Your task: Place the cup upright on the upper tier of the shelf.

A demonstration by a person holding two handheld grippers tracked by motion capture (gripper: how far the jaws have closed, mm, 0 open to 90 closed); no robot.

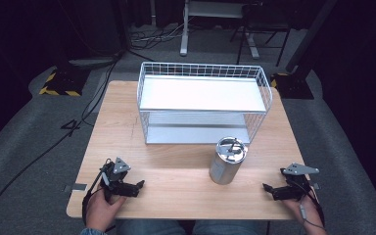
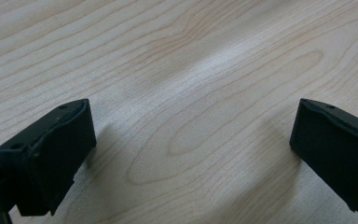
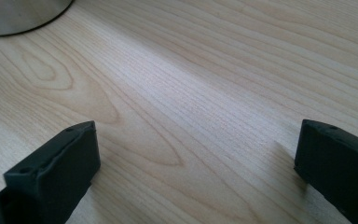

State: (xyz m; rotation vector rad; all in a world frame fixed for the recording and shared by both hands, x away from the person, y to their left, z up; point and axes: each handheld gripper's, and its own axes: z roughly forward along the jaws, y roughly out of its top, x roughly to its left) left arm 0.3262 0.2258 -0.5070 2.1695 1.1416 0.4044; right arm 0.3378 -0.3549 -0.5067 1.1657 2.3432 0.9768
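Left gripper [image 1: 138, 186] & right gripper [image 1: 268, 189] rest low on table [image 1: 176, 171], jaws wide apart, flanking steel canister [image 1: 227, 160].

obj: steel canister [image 1: 227, 161] | upright, lid on | table front-ctr — just before wire rack

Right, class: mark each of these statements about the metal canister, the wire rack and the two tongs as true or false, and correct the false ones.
1. The metal canister stands upright on the table. True.
2. The canister sits on the top shelf of the wire rack. False: it stands on the table in front of the rack.
3. The left tongs are open with nothing between the jaws. True.
4. The right tongs are shut on the canister. False: they are open, resting apart from it, to its right.
5. The rack's top shelf is bare. True.
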